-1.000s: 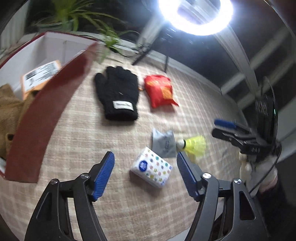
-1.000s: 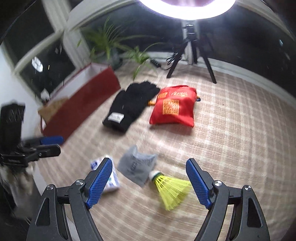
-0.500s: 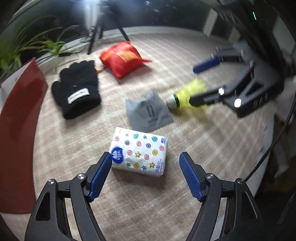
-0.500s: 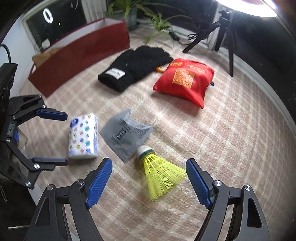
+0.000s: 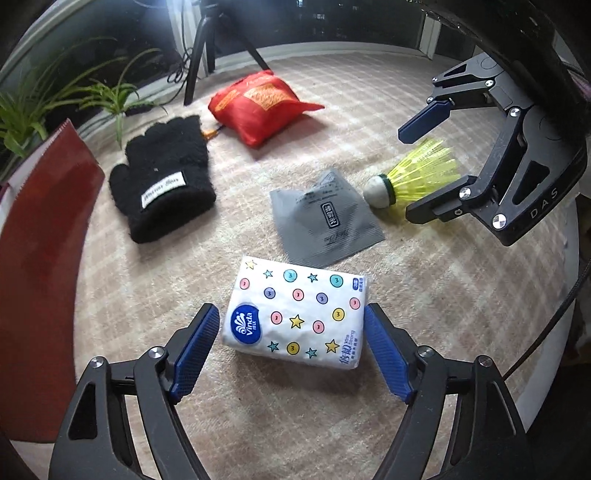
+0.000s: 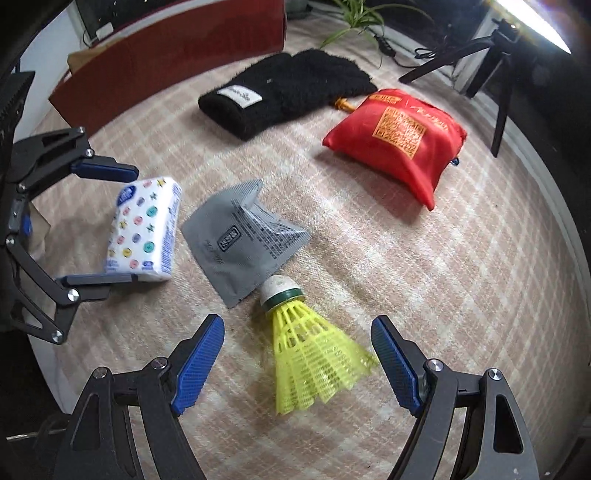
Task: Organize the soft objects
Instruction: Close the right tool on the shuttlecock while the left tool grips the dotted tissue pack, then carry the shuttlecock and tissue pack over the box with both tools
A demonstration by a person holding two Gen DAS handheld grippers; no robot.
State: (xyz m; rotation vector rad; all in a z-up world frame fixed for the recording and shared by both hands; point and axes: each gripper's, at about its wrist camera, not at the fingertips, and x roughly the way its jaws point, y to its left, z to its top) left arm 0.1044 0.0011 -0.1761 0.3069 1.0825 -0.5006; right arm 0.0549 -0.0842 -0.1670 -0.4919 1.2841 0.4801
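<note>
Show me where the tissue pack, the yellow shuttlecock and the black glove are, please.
tissue pack (image 5: 295, 314): left wrist view, middle of its printed top face.
yellow shuttlecock (image 6: 310, 354): right wrist view, on its plastic skirt.
black glove (image 5: 162, 181): left wrist view, palm above the white label.

Checked beige cloth (image 5: 424, 302), black tripod (image 5: 207, 48), spider plant (image 5: 44, 103), dark window (image 5: 351, 22)

The tissue pack (image 5: 295, 314) reads "Vinda" with "3" in its dots; the right tool (image 5: 436, 170) bears "DAS".
</note>
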